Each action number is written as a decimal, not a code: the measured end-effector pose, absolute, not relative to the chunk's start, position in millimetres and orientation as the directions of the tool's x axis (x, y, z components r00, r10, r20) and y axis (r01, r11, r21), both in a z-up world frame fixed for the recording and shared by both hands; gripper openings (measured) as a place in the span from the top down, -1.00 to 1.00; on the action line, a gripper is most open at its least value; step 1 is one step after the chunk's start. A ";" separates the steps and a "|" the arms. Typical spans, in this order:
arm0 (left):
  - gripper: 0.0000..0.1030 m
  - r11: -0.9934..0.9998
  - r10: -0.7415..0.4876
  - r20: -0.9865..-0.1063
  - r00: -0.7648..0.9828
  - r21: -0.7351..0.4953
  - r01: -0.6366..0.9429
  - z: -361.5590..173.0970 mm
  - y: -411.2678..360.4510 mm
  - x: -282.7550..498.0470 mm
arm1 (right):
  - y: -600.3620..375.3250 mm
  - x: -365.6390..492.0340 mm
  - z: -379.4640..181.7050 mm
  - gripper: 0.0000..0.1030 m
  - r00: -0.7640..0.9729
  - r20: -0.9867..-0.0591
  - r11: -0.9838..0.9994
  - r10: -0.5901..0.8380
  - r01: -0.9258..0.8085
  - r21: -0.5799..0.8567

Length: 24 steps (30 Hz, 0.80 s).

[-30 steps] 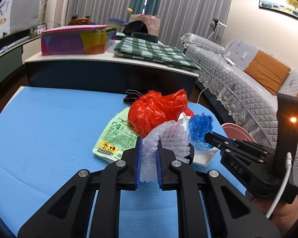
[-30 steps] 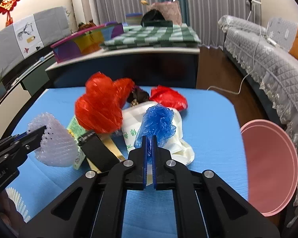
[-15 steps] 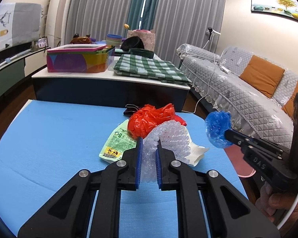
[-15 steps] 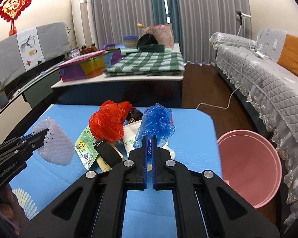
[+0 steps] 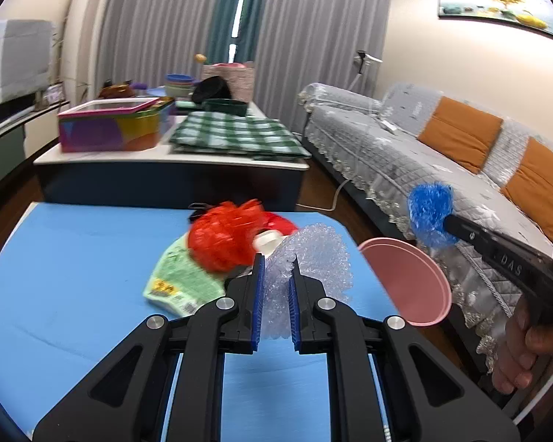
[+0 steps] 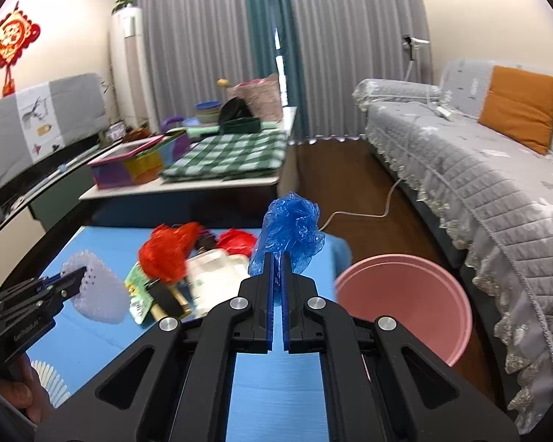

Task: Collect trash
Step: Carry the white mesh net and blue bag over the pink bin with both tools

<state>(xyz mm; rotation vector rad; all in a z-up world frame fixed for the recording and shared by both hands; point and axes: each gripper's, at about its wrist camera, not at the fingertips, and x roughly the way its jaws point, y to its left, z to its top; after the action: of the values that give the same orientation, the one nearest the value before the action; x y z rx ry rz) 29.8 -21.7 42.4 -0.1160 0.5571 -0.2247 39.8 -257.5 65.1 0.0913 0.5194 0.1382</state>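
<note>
On blue table [image 5: 73, 276], red bag [image 5: 221, 239], green packet [image 5: 180, 280], beside pink bin [image 6: 405, 294]

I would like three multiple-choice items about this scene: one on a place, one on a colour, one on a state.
1. Where does the pink basin stand?
A. on the blue table
B. on the floor between table and sofa
C. on the sofa

2. What colour is the bag in the right tool?
A. blue
B. red
C. green

3. What is the state of the left tool?
A. open and empty
B. shut with nothing between
C. shut on the bubble wrap

Answers:
1 B: the basin sits lower than the blue table, beside the sofa.
2 A: the blue bag rises between its pads.
3 C: the bubble wrap is pinched between the blue pads.
</note>
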 end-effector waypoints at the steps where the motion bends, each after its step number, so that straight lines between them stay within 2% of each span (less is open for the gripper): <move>1: 0.77 0.966 -0.254 -0.510 0.822 -0.172 0.192 44.3 -26.1 30.8 | -265.3 39.3 67.8 0.93 0.863 -0.484 0.988 0.145 -0.097 0.123; 14: 0.77 0.919 -0.395 -0.499 0.771 -0.202 0.340 60.6 -103.6 71.3 | -360.3 44.4 83.4 0.93 0.875 -0.484 0.994 0.012 0.044 0.104; 24: 0.77 0.857 -0.514 -0.504 0.694 -0.273 0.437 57.4 -171.4 116.0 | -404.7 60.9 76.5 0.93 0.858 -0.513 0.988 -0.019 0.095 0.122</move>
<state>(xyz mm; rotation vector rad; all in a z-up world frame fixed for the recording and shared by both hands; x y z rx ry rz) 116.0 -171.4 57.4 -0.1351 0.6033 -0.5328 60.9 -404.7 76.5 0.1453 0.5358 -0.0605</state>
